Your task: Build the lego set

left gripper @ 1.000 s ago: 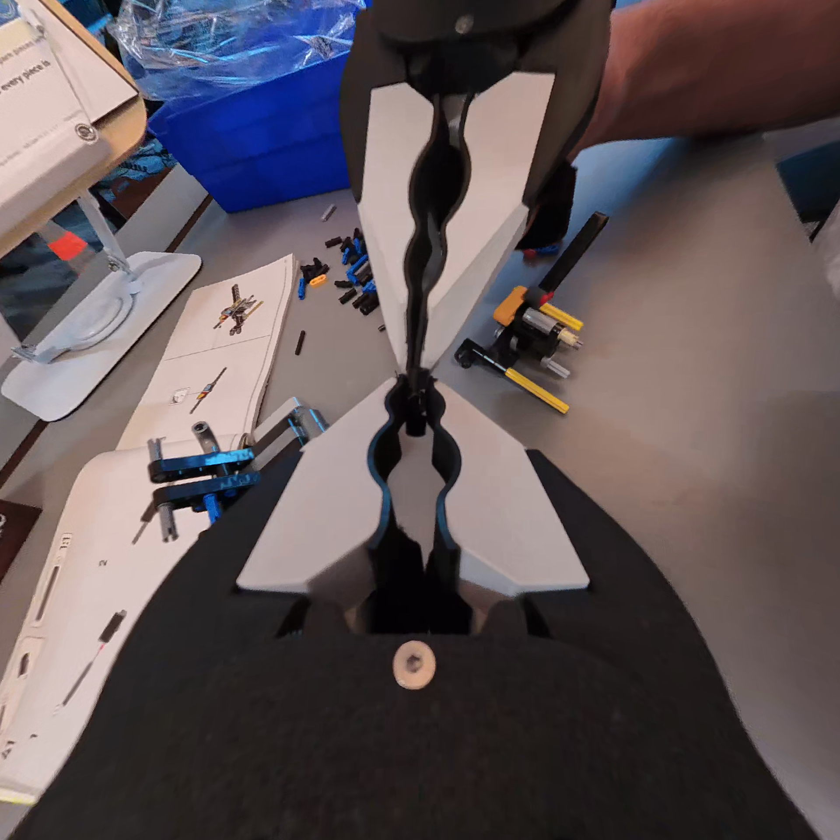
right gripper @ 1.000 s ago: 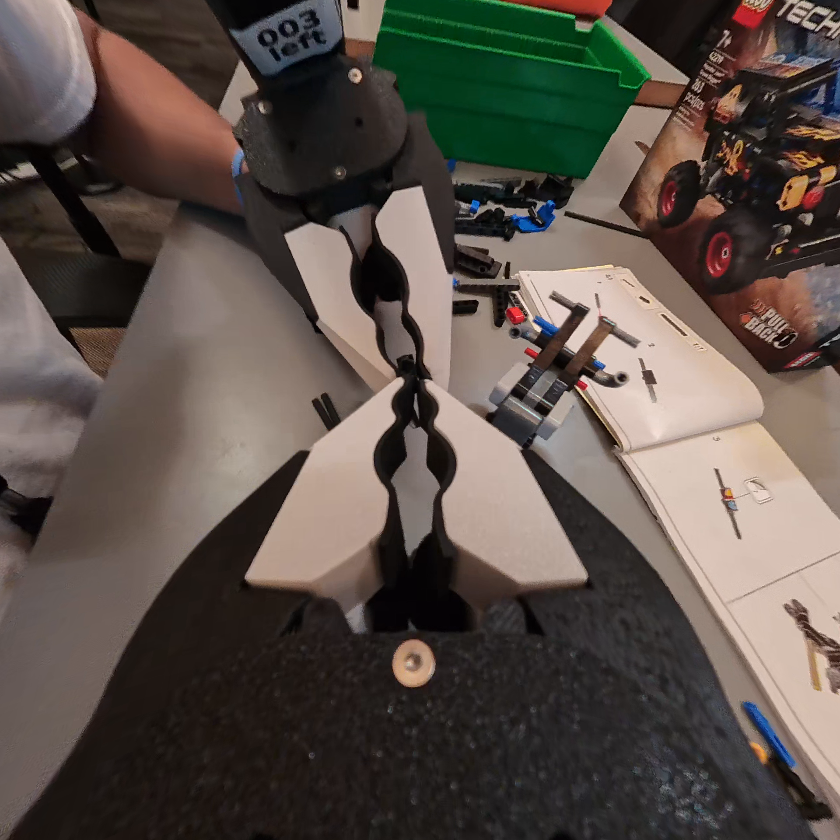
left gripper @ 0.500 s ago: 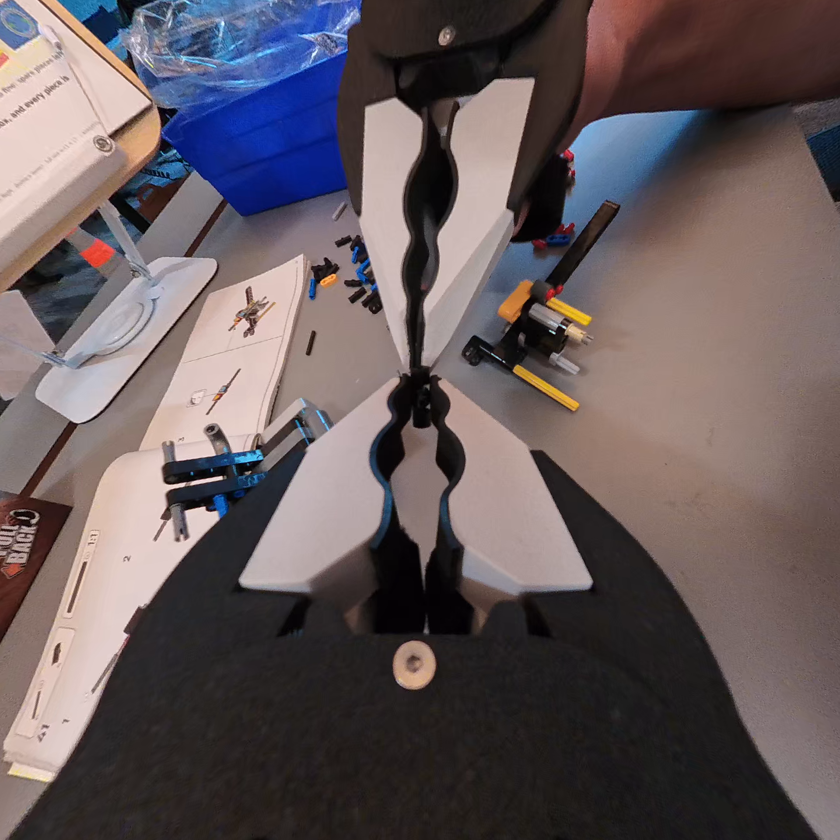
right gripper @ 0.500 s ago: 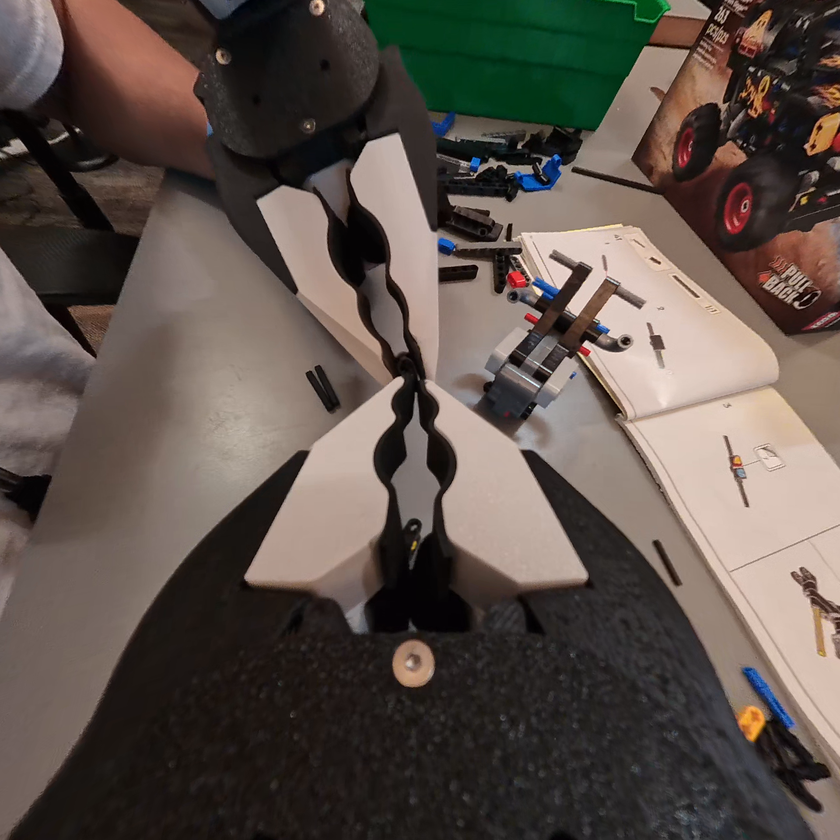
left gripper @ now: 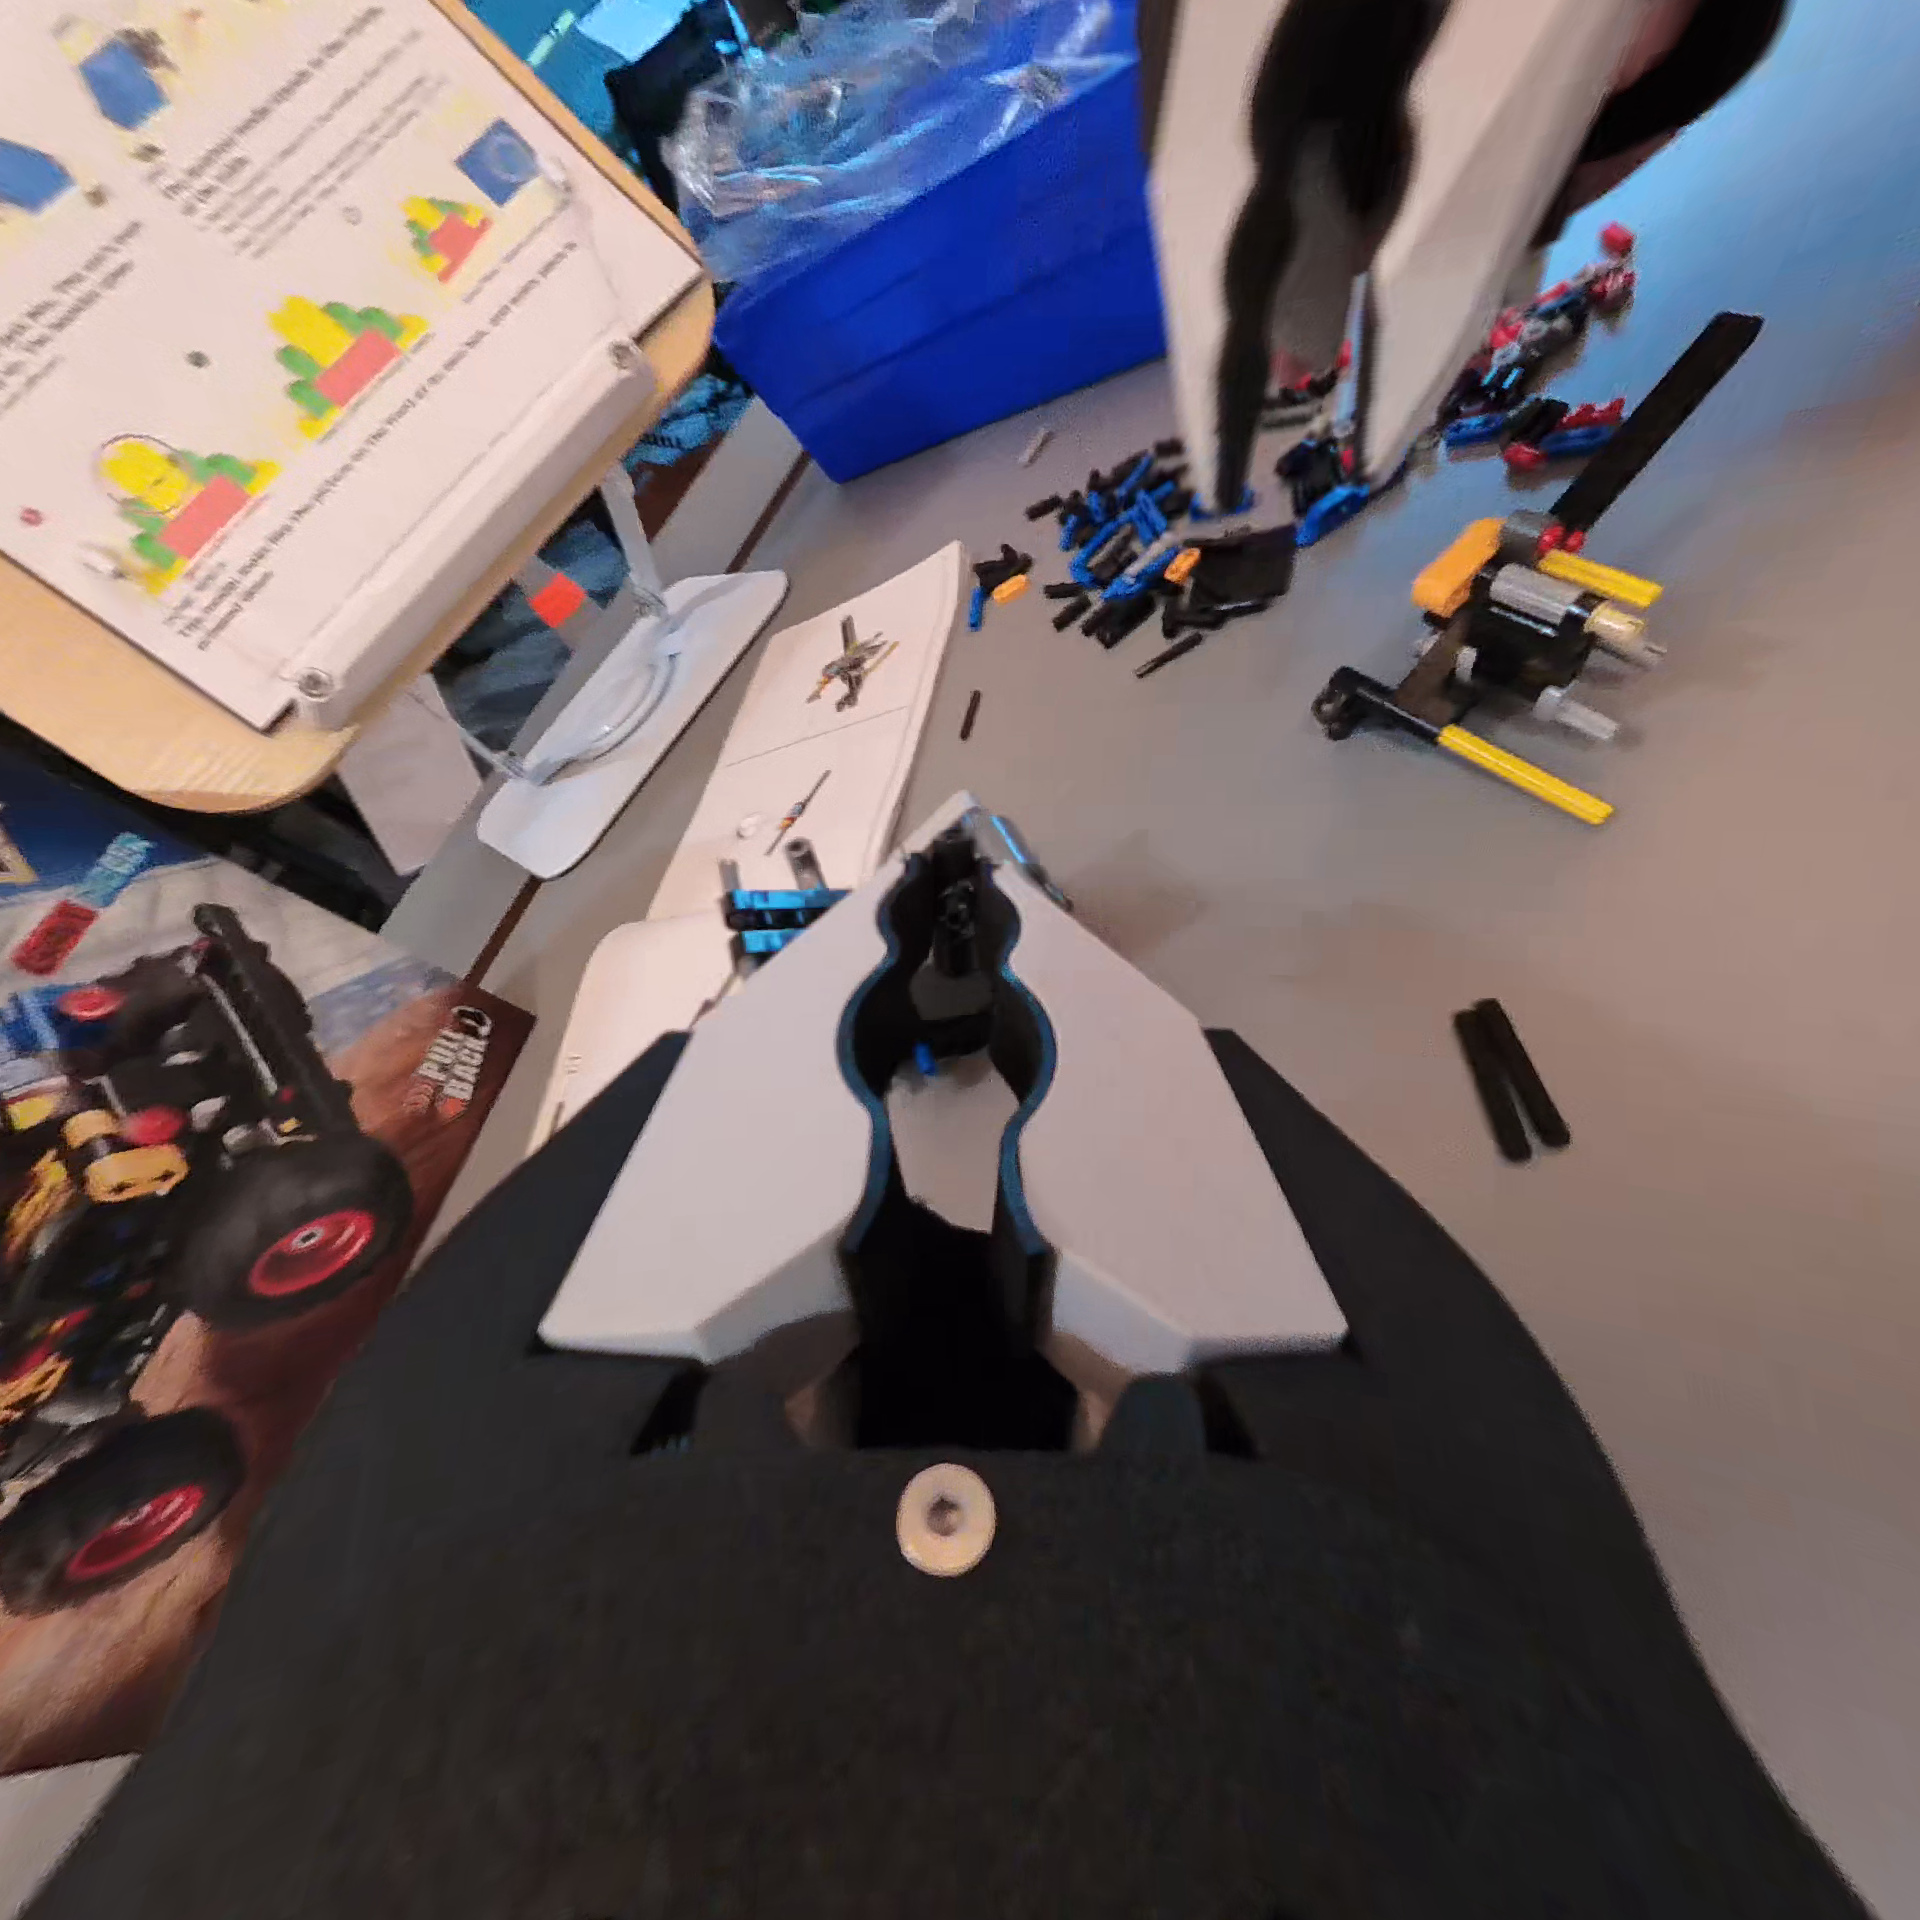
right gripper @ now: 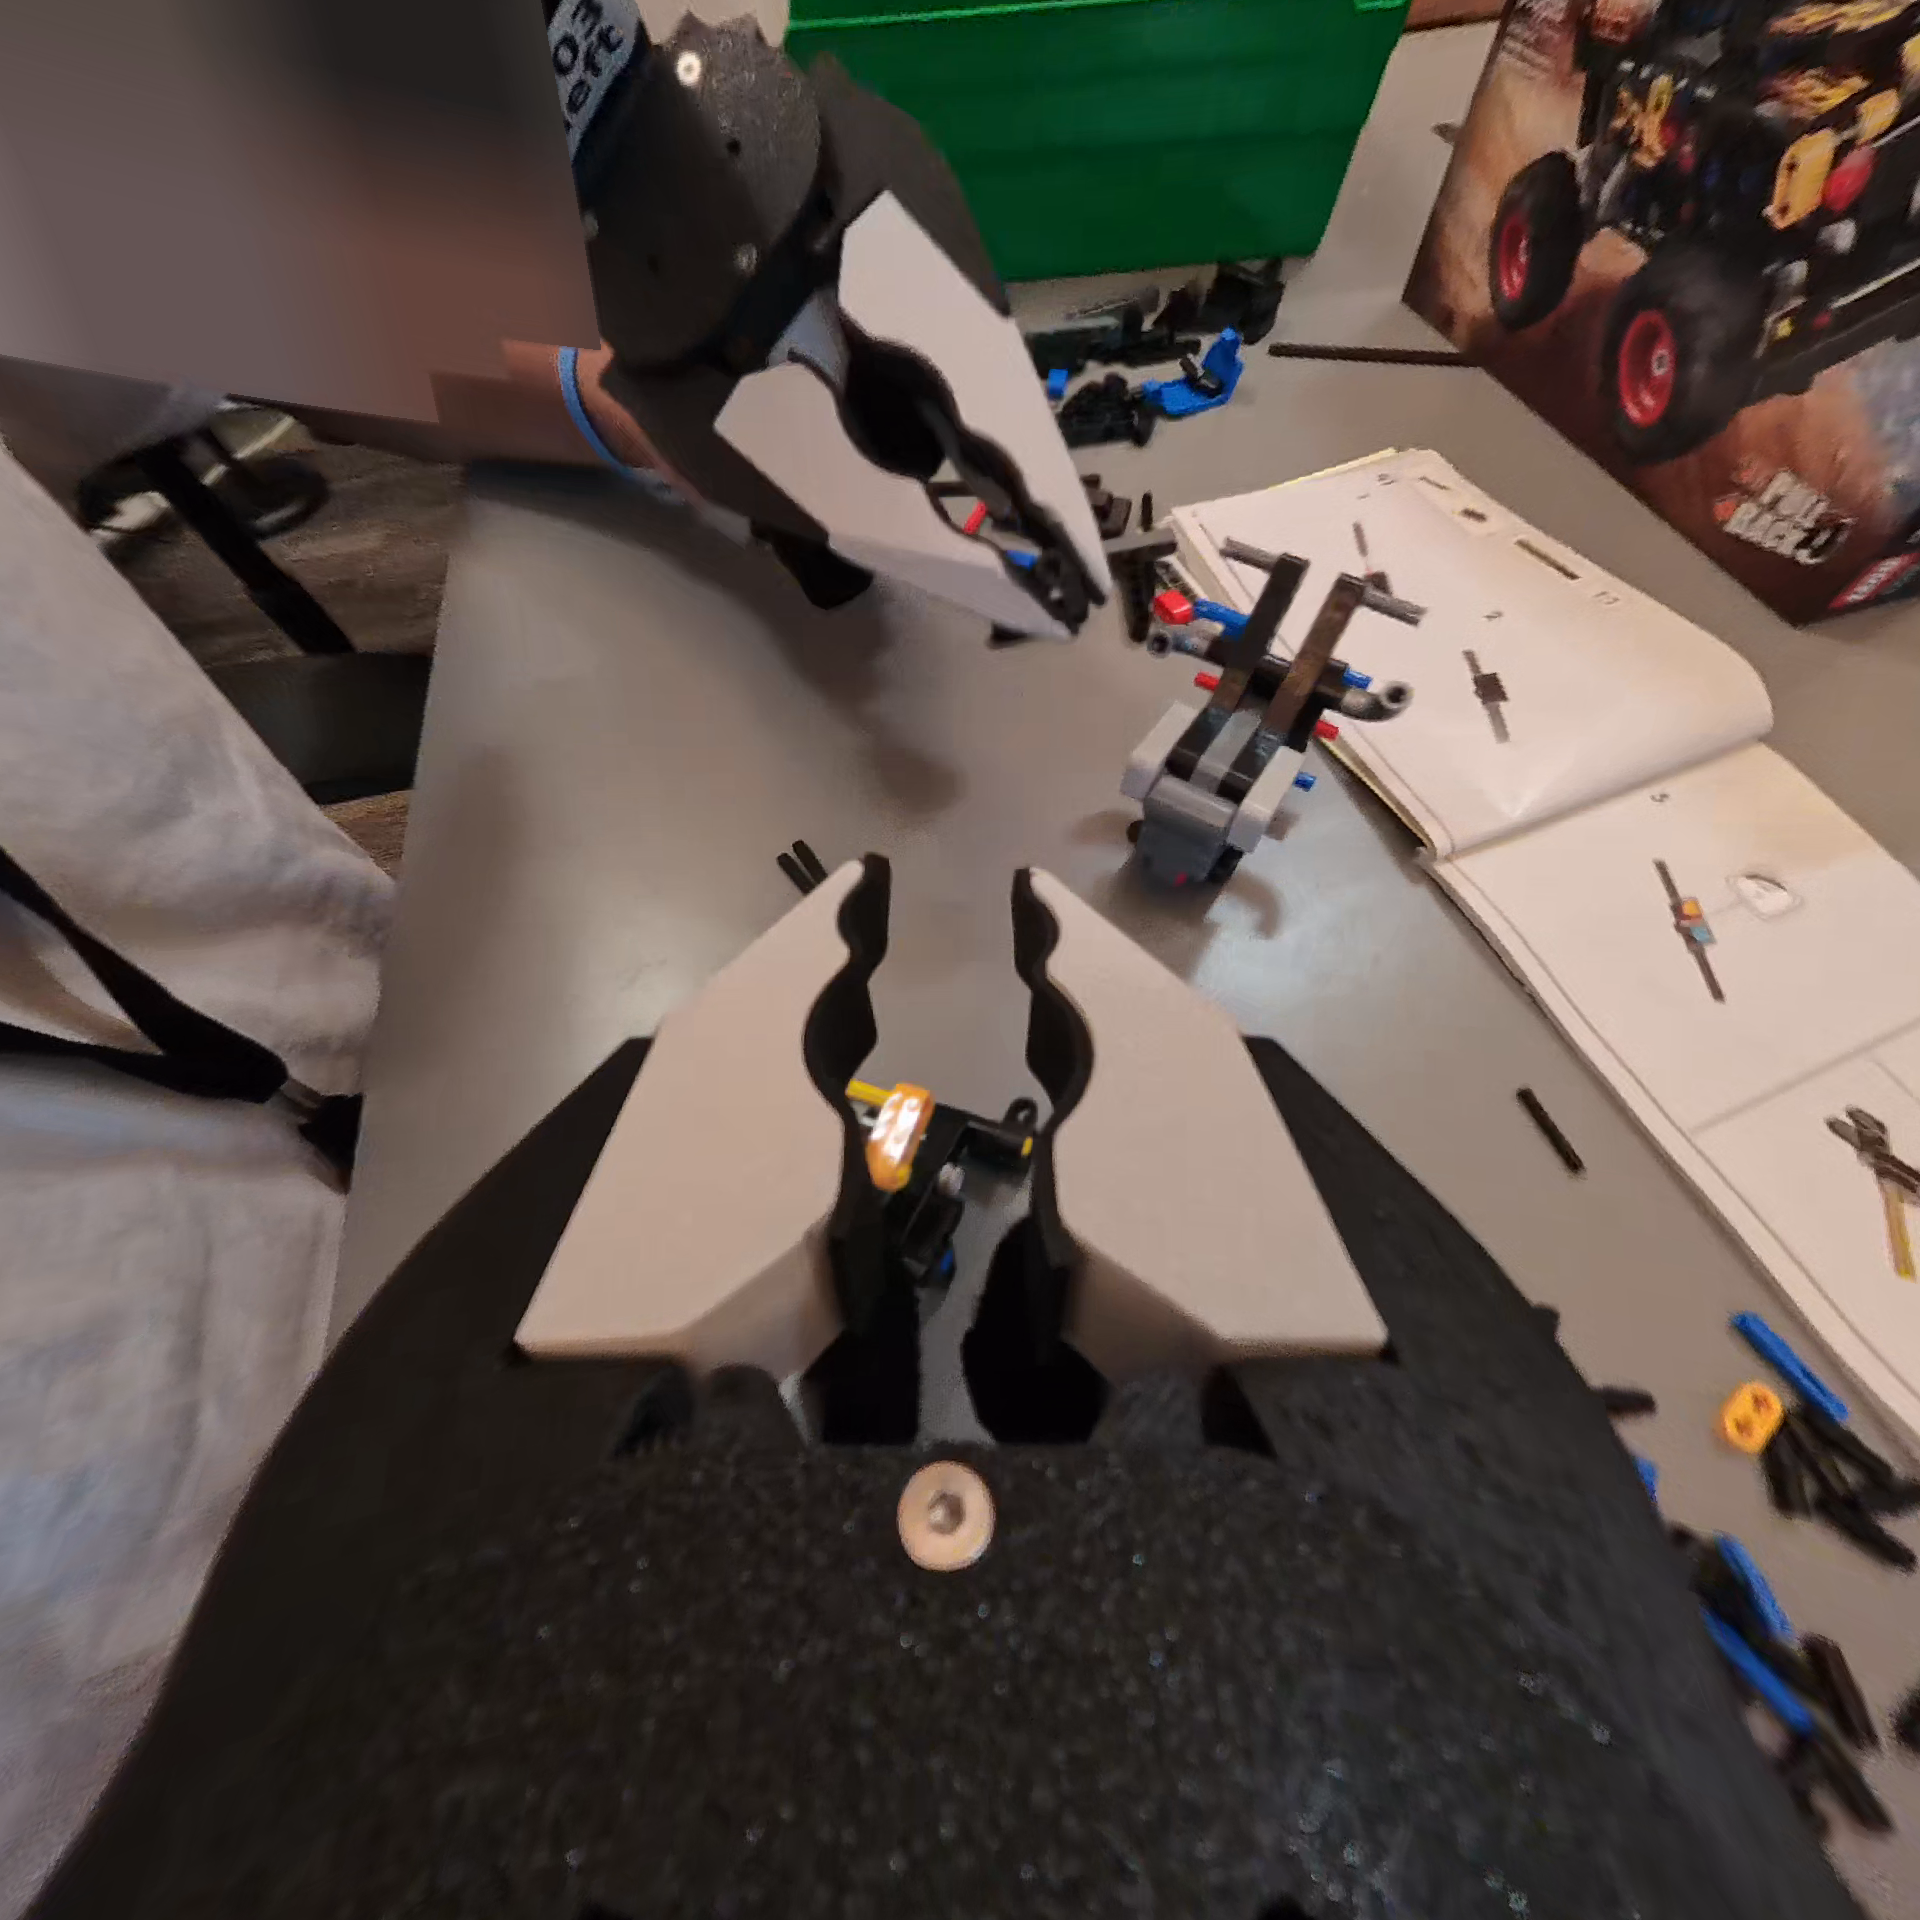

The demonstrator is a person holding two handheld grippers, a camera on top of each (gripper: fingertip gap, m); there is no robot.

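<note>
Grey tabletop (left gripper: 1299, 935) fills the left wrist view, strewn with parts before a blue plastic bin (left gripper: 935, 312). Its own left gripper (left gripper: 951, 862) is clenched on a small black lego pin (left gripper: 948, 935), pinched at the very tips. Beyond lie an open white instruction booklet (left gripper: 831, 727), a scatter of loose black and blue pins (left gripper: 1132, 551), and a black, yellow and orange axle sub-assembly (left gripper: 1496, 634) resting on the table. Two short black pins (left gripper: 1512, 1075) lie side by side to the right.

Seen from the right wrist view, the right gripper (right gripper: 951, 904) stands released, its jaws parted and holding nothing; the orange and yellow sub-assembly shows between the finger roots, on the table below. Ahead, a grey and black chassis block with upright black beams (right gripper: 1236, 727) sits just beside the booklet, near a green plastic bin (right gripper: 1091, 135).

The pin looks light, rigid and smooth, so it could easily twist or pop out of a tip grip; holding it across its middle collar would likely be steadier. The chassis block seems sturdier at its grey base than by its thin beams.
</note>
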